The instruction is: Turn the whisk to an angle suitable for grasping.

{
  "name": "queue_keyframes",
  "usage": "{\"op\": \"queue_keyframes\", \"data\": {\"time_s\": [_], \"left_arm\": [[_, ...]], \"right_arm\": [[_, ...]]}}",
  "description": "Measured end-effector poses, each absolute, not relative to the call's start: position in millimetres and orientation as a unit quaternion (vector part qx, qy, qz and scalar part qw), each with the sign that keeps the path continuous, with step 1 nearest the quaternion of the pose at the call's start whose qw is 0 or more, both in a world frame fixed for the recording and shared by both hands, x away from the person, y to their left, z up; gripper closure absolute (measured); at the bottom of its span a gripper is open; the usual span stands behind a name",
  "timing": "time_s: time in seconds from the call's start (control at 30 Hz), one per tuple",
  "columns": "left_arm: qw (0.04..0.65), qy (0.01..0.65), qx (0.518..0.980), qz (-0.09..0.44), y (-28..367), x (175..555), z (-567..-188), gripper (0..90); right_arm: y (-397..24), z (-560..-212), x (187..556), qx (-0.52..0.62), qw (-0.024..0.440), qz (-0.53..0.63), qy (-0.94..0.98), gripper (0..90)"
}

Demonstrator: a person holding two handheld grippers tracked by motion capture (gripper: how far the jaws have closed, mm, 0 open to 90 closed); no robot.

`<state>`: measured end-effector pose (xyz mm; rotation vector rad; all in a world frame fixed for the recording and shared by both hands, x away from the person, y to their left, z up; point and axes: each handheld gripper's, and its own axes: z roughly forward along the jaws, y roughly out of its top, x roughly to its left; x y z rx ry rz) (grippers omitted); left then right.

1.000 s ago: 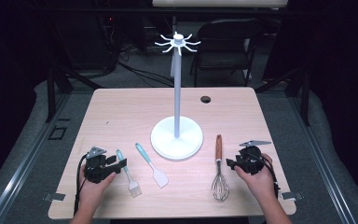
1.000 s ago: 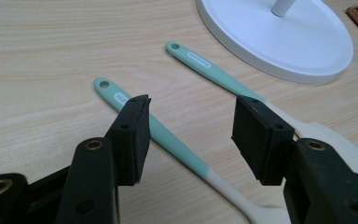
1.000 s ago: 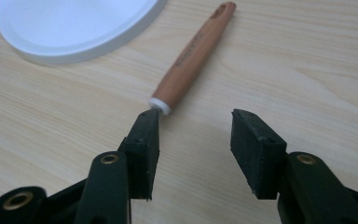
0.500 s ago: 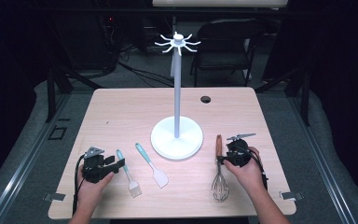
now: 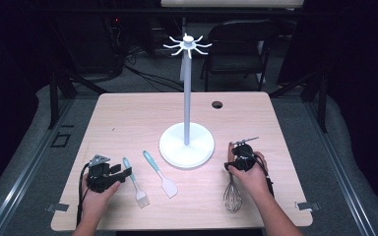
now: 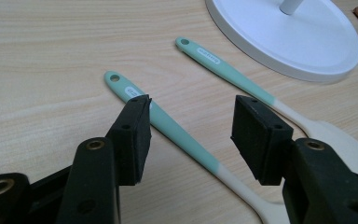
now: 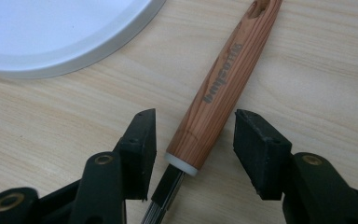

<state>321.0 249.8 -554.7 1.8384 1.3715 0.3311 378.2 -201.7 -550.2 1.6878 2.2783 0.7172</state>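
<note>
A whisk with a wooden handle [image 7: 223, 79] lies at the table's right; its wire head [image 5: 232, 196] pokes out below my right hand. My right gripper [image 7: 196, 135] [image 5: 241, 158] is open and straddles the handle just above the wires, without touching it. A teal-handled pastry brush [image 5: 135, 184] [image 6: 168, 123] and a teal-handled spatula [image 5: 160, 173] [image 6: 228, 74] lie at the front left. My left gripper [image 5: 124, 173] [image 6: 191, 126] is open, its jaws standing either side of the brush handle. The white hook stand [image 5: 186, 145] stands mid-table.
The stand's tall pole ends in a ring of hooks [image 5: 188, 45]. Its round base [image 7: 65, 32] [image 6: 298, 37] lies close to both grippers. A cable hole [image 5: 217, 104] sits at the table's far side. A chair [image 5: 238, 46] stands behind the table.
My right gripper has moved left from beside the whisk and now sits over its handle. The left gripper has barely moved.
</note>
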Motion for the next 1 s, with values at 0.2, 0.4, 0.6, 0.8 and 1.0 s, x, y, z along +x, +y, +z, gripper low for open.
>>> {"op": "queue_keyframes", "data": {"time_s": [0.2, 0.4, 0.6, 0.8, 1.0], "left_arm": [[0.400, 0.542, 0.728, 0.129, 249.1, 321.2, -555.0, 47.1], [0.398, 0.543, 0.729, 0.124, 249.2, 321.7, -555.4, 47.2], [0.399, 0.543, 0.729, 0.123, 249.6, 321.7, -555.5, 47.1], [0.399, 0.543, 0.729, 0.122, 249.5, 321.8, -555.5, 47.1], [0.400, 0.543, 0.728, 0.123, 248.9, 322.2, -556.3, 47.1]], "right_arm": [[-200.5, -553.6, 381.0, 0.581, 0.112, 0.233, 0.772, 54.7], [-203.0, -554.7, 383.0, 0.585, 0.098, 0.231, 0.771, 57.6], [-207.0, -553.5, 382.4, 0.584, 0.092, 0.230, 0.773, 60.9], [-215.4, -553.1, 380.3, 0.589, 0.091, 0.227, 0.770, 65.3], [-224.1, -554.3, 381.2, 0.600, 0.082, 0.224, 0.763, 67.6]]}}
